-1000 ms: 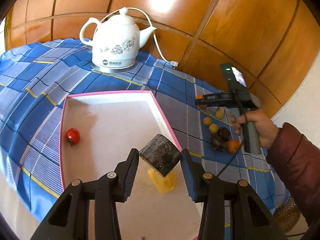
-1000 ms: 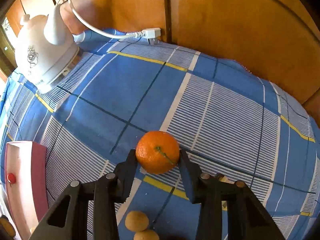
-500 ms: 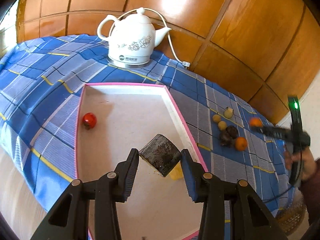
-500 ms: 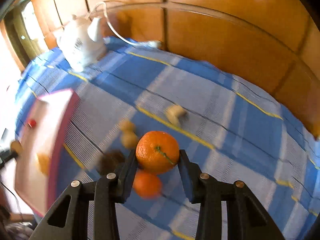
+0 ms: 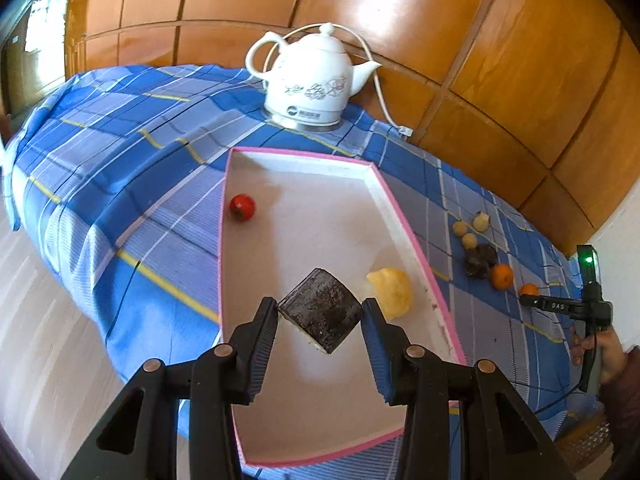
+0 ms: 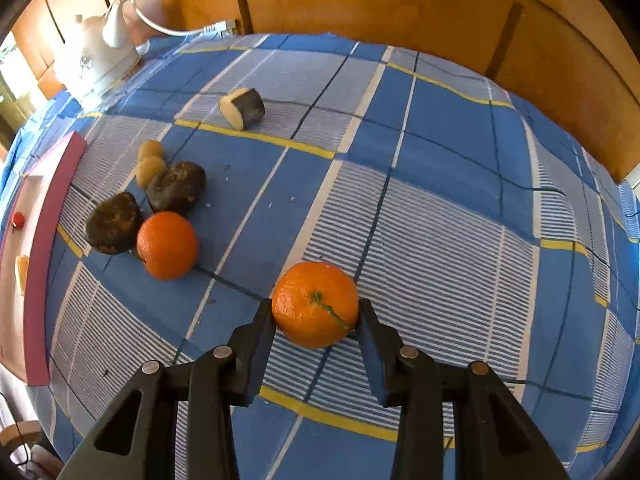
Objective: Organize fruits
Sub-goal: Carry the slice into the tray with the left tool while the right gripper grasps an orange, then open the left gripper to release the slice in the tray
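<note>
My left gripper (image 5: 320,316) is shut on a dark-skinned fruit chunk (image 5: 320,309), held above the pink-rimmed white tray (image 5: 404,224). In the tray lie a small red fruit (image 5: 242,207) and a yellow fruit piece (image 5: 391,291). My right gripper (image 6: 316,320) is shut on an orange tangerine (image 6: 315,304), held over the blue checked cloth; it also shows far right in the left wrist view (image 5: 532,295). On the cloth lie a second tangerine (image 6: 168,245), two dark fruits (image 6: 113,222), two small tan fruits (image 6: 150,170) and a cut dark-skinned piece (image 6: 242,108).
A white ceramic kettle (image 5: 313,84) with a cord stands behind the tray, by the wooden wall panels. The tray's pink edge (image 6: 40,264) shows at the left of the right wrist view. The table edge drops to a pale floor (image 5: 40,320) on the left.
My right gripper carried the tangerine back, away from the wall and past the fruit cluster. My left gripper pulled back and higher with the dark chunk, so more of the tray shows.
</note>
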A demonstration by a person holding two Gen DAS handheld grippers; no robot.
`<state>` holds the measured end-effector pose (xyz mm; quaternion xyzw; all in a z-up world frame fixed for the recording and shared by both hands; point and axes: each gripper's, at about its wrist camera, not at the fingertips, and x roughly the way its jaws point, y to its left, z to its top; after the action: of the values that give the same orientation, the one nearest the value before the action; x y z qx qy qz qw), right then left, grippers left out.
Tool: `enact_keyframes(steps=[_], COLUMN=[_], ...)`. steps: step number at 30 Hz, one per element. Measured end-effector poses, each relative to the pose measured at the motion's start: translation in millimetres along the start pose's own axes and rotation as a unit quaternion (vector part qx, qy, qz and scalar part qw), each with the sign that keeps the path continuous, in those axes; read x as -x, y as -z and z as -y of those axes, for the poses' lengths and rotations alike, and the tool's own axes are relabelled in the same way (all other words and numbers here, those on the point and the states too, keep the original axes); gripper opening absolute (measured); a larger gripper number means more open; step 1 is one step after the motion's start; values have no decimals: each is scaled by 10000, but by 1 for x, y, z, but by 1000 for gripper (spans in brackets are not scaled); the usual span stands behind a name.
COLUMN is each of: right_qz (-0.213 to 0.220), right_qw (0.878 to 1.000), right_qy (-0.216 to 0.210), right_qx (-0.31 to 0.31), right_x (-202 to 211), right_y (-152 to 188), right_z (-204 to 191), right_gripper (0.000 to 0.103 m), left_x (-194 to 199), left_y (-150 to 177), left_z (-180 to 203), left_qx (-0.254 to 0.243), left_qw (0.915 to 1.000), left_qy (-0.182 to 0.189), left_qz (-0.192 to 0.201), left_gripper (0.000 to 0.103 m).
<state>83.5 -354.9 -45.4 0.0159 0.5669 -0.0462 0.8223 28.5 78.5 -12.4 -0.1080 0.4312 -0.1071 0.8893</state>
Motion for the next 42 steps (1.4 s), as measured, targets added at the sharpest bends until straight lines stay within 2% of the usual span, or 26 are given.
enact_keyframes(steps=[8,16,23,27,31,33,35,42], right_qz=[-3,-7,-13,-14,-14,-13,-10,-9], right_qw=[10000,10000,10000,10000,10000,10000,10000,10000], right_qy=[3,20,41,42,40,47,50,70], right_qx=[1,-25,-16,-8,-5,4,3,19], right_x=[-1,-6,-5,-5,-7,-7,-7,-9], right_y=[-4,-6,-4,-4,-5,-5,-5,-6], right_z=[-2,0,-3,-3,-3,-4,-4,-4], right_gripper=[41,41,41,41,41,41,41,41], left_x=[-10,-52,-85,-106,-126,-129,-127,-96], left_y=[-13,-53,-91,-101,-105,-104,-102,-91], left_z=[11,16,18,18,13,11,9,15], left_qx=[-253,-313,-416,-521,-425,-399,-344,-304], left_qw=[9992,9979,9977,9965,9957,9951,9954,9944], left_qy=[-303,-565,-537,-640,-777,-858,-859,-1011], left_qz=[98,-32,-67,-130,-287,-282,-244,70], left_gripper=[43,43,43,44,44,46,59,61])
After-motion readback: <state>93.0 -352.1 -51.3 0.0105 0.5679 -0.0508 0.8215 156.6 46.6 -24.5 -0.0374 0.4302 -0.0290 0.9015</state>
